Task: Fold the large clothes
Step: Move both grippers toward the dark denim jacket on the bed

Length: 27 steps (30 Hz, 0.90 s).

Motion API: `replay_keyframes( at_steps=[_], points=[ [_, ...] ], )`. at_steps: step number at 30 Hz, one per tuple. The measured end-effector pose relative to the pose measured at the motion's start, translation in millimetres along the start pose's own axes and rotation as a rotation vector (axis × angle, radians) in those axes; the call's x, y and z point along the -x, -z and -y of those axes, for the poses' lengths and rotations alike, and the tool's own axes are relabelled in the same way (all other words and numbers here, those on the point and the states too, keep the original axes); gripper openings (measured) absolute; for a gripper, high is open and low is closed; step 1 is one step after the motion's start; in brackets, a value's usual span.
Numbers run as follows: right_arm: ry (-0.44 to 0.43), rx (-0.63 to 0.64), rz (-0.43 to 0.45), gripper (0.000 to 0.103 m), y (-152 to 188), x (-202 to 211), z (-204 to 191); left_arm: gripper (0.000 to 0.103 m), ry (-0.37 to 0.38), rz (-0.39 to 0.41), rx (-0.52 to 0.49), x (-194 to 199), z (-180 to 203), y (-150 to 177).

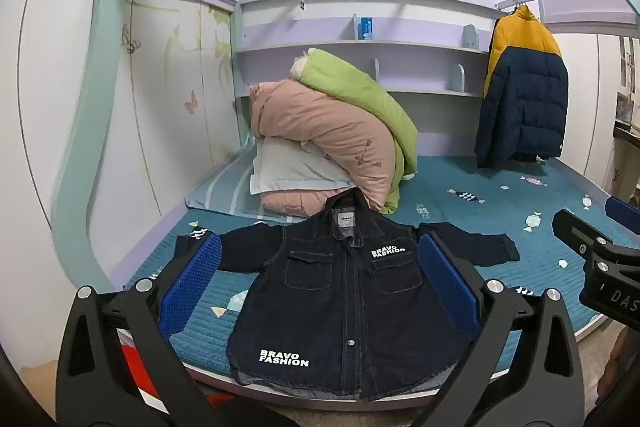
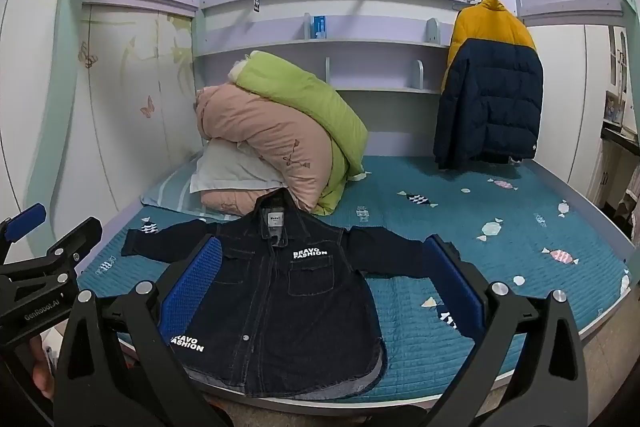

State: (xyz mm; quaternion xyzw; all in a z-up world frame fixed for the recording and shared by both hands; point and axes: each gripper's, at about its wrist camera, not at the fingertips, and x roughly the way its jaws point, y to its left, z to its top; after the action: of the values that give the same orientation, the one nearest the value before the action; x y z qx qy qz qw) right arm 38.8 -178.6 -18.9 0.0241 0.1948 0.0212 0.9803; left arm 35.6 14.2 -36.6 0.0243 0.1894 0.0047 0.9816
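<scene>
A dark denim jacket (image 1: 344, 291) with white "BRAVO FASHION" lettering lies flat, front up, on the teal bed cover, collar away from me, both sleeves spread out sideways. It also shows in the right wrist view (image 2: 280, 303). Its hem reaches the bed's near edge. My left gripper (image 1: 320, 287) is open and empty, held in the air in front of the jacket. My right gripper (image 2: 324, 291) is open and empty, also above the near edge, over the jacket's right half. The right gripper also appears at the right edge of the left wrist view (image 1: 600, 247).
A teal quilted bed cover (image 1: 500, 227) spreads right of the jacket. A pile of pink and green duvets (image 1: 340, 131) on a white pillow sits just behind the collar. A yellow and navy puffer jacket (image 1: 524, 87) hangs at the back right. Shelves line the back wall.
</scene>
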Motion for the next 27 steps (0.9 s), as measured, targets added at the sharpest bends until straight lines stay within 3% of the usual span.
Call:
replay_keyframes(
  at_steps=[11, 27],
  points=[
    [-0.016, 0.005, -0.079, 0.097, 4, -57, -4, 0.098, -0.016, -0.091, -0.005, -54, -2, 2],
    [-0.035, 0.045, -0.244, 0.097, 27, -194, -33, 0.098, -0.032, -0.277, 0.035, -194, -34, 24]
  ],
)
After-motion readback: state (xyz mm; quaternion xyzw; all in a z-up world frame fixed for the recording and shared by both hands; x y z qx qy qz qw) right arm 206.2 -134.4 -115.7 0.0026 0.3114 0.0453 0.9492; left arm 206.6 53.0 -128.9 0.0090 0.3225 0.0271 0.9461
